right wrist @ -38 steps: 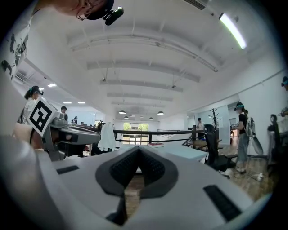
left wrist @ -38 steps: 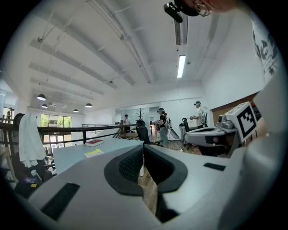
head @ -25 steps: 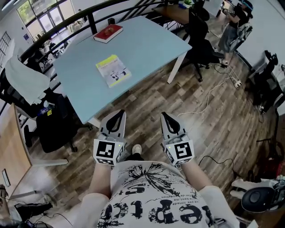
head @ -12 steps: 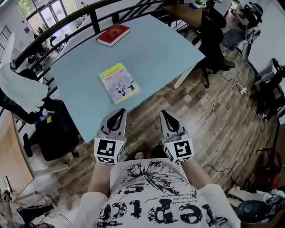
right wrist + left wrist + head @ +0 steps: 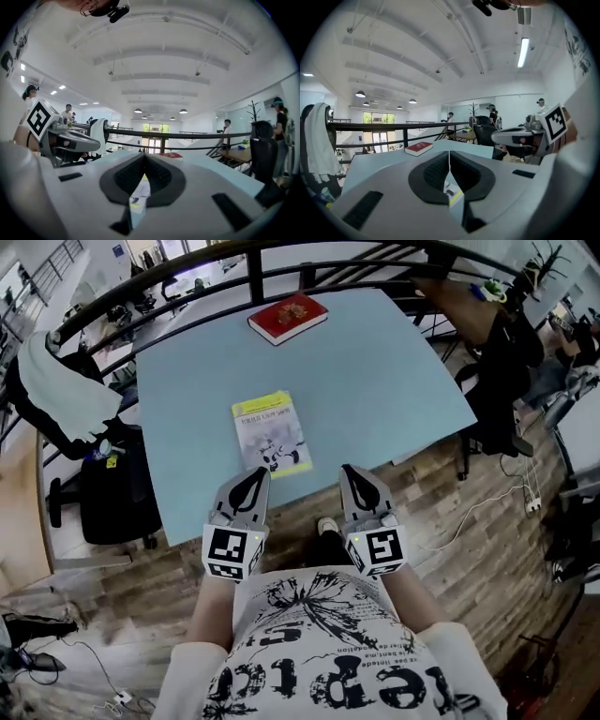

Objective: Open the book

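left gripper [image 5: 253, 476] and right gripper [image 5: 350, 472] are both closed and empty, at the blue table's [image 5: 394, 381] near edge, just short of the shut yellow book [image 5: 272, 432]

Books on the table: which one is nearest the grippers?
The yellow-and-white book, just ahead of the left gripper and right gripper. The red book lies at the far edge of the table.

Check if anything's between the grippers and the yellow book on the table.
Nothing visible. The yellow book lies flat near the front edge of the table, just ahead of the left gripper and right gripper, both shut, with only bare surface between. The red book sits at the far edge.
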Motion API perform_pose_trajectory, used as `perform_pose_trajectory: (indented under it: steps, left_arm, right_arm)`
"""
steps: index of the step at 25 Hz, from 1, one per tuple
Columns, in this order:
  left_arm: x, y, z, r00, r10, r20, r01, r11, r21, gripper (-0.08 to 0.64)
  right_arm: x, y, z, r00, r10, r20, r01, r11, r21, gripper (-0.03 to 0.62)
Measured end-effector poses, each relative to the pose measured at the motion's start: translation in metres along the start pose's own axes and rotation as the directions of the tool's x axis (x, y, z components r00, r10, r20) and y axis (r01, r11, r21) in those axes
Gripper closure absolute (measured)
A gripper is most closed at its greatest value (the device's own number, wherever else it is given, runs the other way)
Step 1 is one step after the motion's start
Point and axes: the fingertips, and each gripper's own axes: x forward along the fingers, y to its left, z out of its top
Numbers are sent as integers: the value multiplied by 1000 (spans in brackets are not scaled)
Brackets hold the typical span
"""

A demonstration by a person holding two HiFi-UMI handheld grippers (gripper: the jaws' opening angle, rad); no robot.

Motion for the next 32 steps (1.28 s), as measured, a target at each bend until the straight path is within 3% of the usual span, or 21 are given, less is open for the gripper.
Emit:
perform_pose_trajectory:
  steps: [6,10,14,19,21,32]
  left_arm:
    - [61,15,-14,991,116,-74,-122,989,-85,537]
    - [81,17,-41,961,232,-150,-253,958,-139,537]
    - [106,2,-67,940,271,-207,-303,942,-145,537]
    - [130,-25,-117,912,205,-354,-264,956,-125,529]
    - [138,-33,-138,896,167,-411,-236,964,-122,471]
    - [160,-47,-189,812,84,-578,-186,975,-120,371]
  right_arm:
    - [58,-50,8,986,167,-16,-168,985,-38,581]
    - [78,-73,0,958,285,-40,-286,957,-38,581]
    - [95,-98,-14,941,333,-50,-335,942,-25,581]
    - [113,-105,-31,917,393,-62,-394,919,2,581]
    - [117,-106,-37,910,408,-70,-408,913,14,581]
    - [124,-114,-63,904,406,-133,-404,914,40,581]
